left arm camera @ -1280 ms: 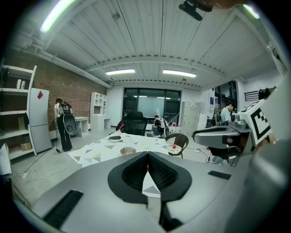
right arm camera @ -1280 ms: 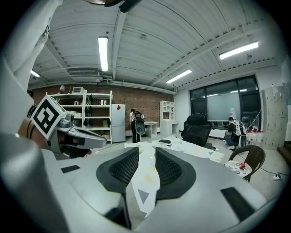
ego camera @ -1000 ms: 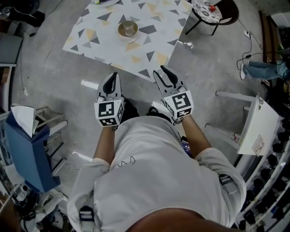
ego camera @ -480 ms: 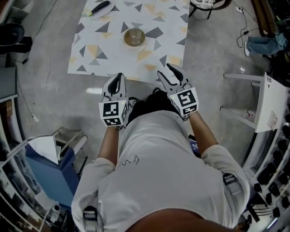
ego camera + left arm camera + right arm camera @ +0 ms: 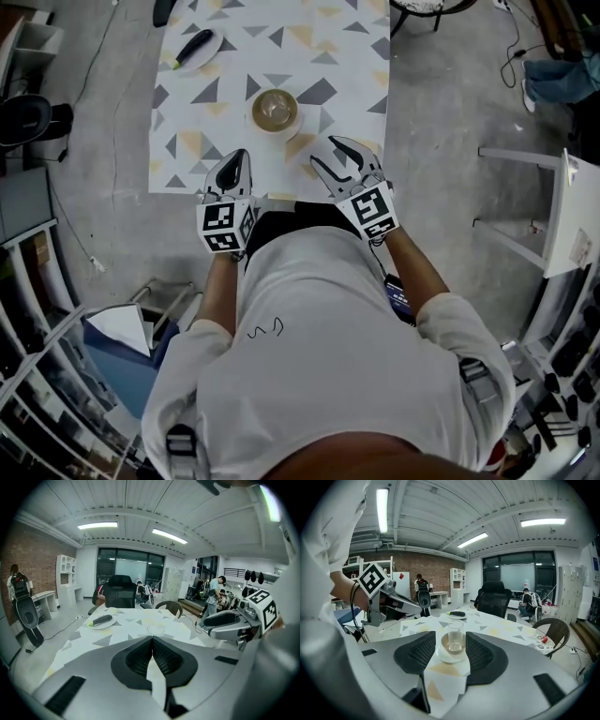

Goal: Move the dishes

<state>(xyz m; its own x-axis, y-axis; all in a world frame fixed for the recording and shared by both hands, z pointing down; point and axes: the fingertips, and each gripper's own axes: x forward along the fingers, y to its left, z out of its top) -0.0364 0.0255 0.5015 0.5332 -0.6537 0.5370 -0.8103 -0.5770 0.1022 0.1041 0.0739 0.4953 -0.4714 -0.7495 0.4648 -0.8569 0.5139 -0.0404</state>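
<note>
A clear glass (image 5: 275, 109) stands in a brown bowl on a white saucer, near the front edge of the triangle-patterned table (image 5: 347, 56). In the right gripper view the glass (image 5: 455, 636) lies straight ahead, beyond the pads. My right gripper (image 5: 330, 155) is open over the table's edge just right of the saucer; its jaws have just been opening, with nothing between them. My left gripper (image 5: 233, 165) is shut and empty at the edge, left of the saucer. A white plate (image 5: 192, 50) with a dark vegetable sits far left; the left gripper view shows that plate (image 5: 102, 622) too.
A white rack (image 5: 559, 214) stands on the floor at the right and a blue bin (image 5: 112, 349) at the lower left. A black office chair (image 5: 493, 598) and a brown chair (image 5: 551, 631) stand beyond the table. People are at the room's far end.
Both grippers have moved forward from over the floor to the table's front edge. The right jaws stand wider apart than before. The left jaws stay shut.
</note>
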